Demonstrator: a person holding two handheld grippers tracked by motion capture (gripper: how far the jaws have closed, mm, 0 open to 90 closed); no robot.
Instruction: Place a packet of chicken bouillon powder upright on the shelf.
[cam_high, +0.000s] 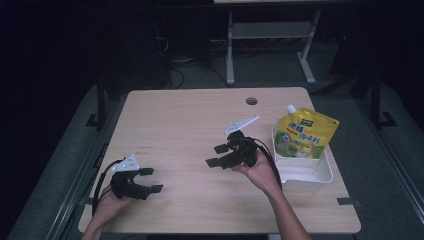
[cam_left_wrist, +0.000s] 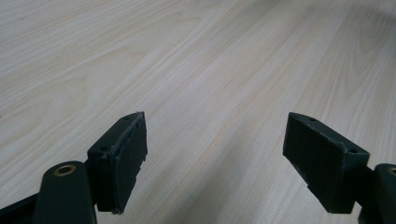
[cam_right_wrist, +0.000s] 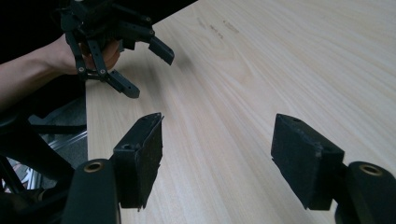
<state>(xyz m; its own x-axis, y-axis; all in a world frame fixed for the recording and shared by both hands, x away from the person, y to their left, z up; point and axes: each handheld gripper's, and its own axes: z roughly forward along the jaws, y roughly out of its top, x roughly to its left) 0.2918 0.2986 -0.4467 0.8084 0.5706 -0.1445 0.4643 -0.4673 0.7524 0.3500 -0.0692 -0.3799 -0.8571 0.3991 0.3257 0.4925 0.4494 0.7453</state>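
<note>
From the high view I see my left gripper (cam_high: 152, 180) near the front edge of the table (cam_high: 190, 115), on the left side, with the left hand (cam_high: 112, 202) behind it. Its jaws are spread wide and nothing is between them. In the left gripper view only bare light wood lies between and ahead of the two black jaws.

My right gripper (cam_high: 216, 156) is to the right of the left one and a little farther from me, held by the right hand (cam_high: 257, 170). Its jaws are also wide apart and hold nothing. In the right gripper view I look across the wood toward the left gripper (cam_right_wrist: 149, 70), which is well apart from it, at the table corner.

Just to the right of the right gripper stands a white tray (cam_high: 305, 177). A yellow pouch (cam_high: 302, 135) with a white cap leans in it, its top toward the far side. Beyond the right gripper, near the far edge, there is a small round hole (cam_high: 251, 101) in the table.
</note>
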